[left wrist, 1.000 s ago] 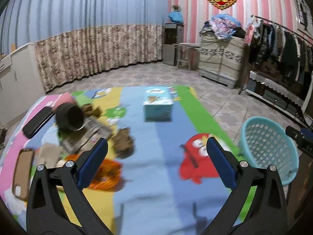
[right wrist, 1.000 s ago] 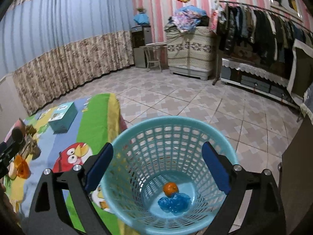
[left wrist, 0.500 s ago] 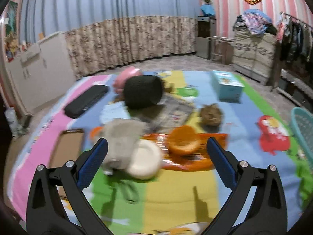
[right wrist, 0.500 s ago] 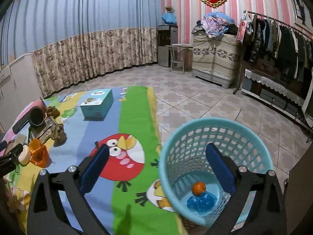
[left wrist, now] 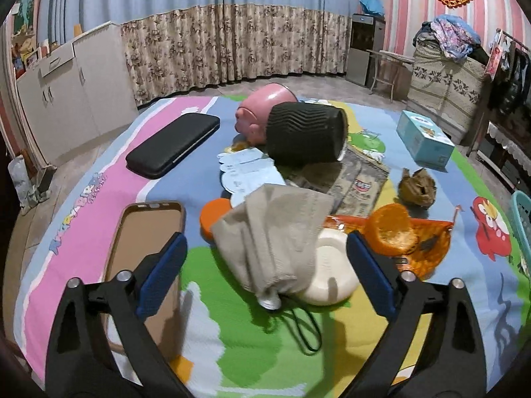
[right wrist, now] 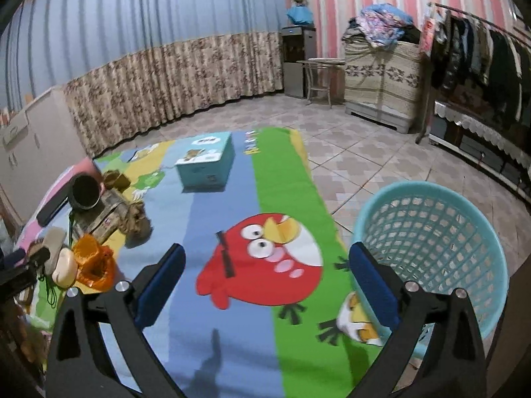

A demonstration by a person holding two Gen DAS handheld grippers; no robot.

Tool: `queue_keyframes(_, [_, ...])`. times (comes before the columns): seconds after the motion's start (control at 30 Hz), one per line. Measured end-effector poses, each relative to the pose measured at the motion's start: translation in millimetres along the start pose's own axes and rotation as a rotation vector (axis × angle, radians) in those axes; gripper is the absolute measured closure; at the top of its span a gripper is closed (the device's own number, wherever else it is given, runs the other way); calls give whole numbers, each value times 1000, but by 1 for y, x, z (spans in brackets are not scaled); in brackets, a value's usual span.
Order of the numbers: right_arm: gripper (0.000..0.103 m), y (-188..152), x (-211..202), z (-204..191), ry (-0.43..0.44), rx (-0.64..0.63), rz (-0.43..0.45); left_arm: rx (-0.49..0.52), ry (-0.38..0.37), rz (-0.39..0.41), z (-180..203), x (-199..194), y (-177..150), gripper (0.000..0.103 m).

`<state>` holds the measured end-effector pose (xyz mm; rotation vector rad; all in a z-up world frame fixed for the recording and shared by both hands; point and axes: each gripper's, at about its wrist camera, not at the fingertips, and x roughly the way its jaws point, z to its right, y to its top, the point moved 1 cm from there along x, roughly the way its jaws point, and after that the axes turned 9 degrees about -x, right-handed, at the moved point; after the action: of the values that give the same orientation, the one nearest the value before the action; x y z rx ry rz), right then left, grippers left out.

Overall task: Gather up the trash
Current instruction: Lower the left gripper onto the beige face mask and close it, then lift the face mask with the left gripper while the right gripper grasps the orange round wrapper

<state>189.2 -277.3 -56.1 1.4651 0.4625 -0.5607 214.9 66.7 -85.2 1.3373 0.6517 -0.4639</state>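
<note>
The left gripper point(left wrist: 265, 272) has swung from the open middle of the mat point(left wrist: 232, 348) over to the clutter at its left end and now hangs low over it, jaws released and wide, nothing between them; the right gripper point(right wrist: 265, 282) has come away from above the basket point(right wrist: 431, 232), which a second ago filled its view and now sits off to its right on the tiled floor beside the mat, and its jaws too are spread and empty. I judge that one drop-off is over and the left side is lining up the next pick. Nearest the left jaws lies a grey cloth point(left wrist: 275, 232), crumpled, its long axis running from near-right to far-left, draped partly over a white dish point(left wrist: 332, 275), with a thin black cord point(left wrist: 305, 328) trailing toward the camera. Just beside it to the right sits an orange peel point(left wrist: 391, 229), cup side up, on an orange wrapper point(left wrist: 428, 248) whose long axis runs left to right. Left of the cloth a brown phone case point(left wrist: 146, 232) lies flat, pointing away. Farther on come a printed paper point(left wrist: 351, 179) and a brown paper wad point(left wrist: 416, 187), then a black cup point(left wrist: 305, 136) on its side, mouth to the right, touching a pink pot point(left wrist: 262, 112); a black pouch point(left wrist: 172, 146) and a blue box point(left wrist: 424, 142) lie apart at either side.
</note>
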Motion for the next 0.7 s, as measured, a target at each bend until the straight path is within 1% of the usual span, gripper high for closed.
queue_keyframes(0.1, [6,1,3,-17,17,-27,-7,-7,-17,-20,-6,5,2,25])
queue_keyframes(0.13, [6,1,3,-22,23,-37,-9,-14,-34,-42,-9,9,2,31])
queue_keyframes(0.17, [6,0,5,-29,30,-51,-12,-12,-43,-61,-9,12,2,35])
queue_keyframes(0.2, [6,0,6,-35,32,-65,-14,-9,-46,-73,-9,15,1,43])
queue_keyframes(0.23, [6,0,6,-41,34,-78,-15,-2,-51,-87,-9,19,1,47])
queue_keyframes(0.3, [6,0,6,-50,42,-94,-16,3,-68,-90,-8,21,-2,51])
queue_keyframes(0.33, [6,1,6,-55,48,-98,-15,7,-80,-88,-8,21,-2,60])
queue_keyframes(0.4, [6,2,3,-68,86,-102,-10,21,-107,-93,-5,20,-3,72])
queue_keyframes(0.53, [6,3,-3,-95,138,-131,6,48,-93,-56,-10,11,-1,83])
queue_keyframes(0.7, [6,2,-5,-134,164,-201,7,27,-103,-10,-36,-6,11,85])
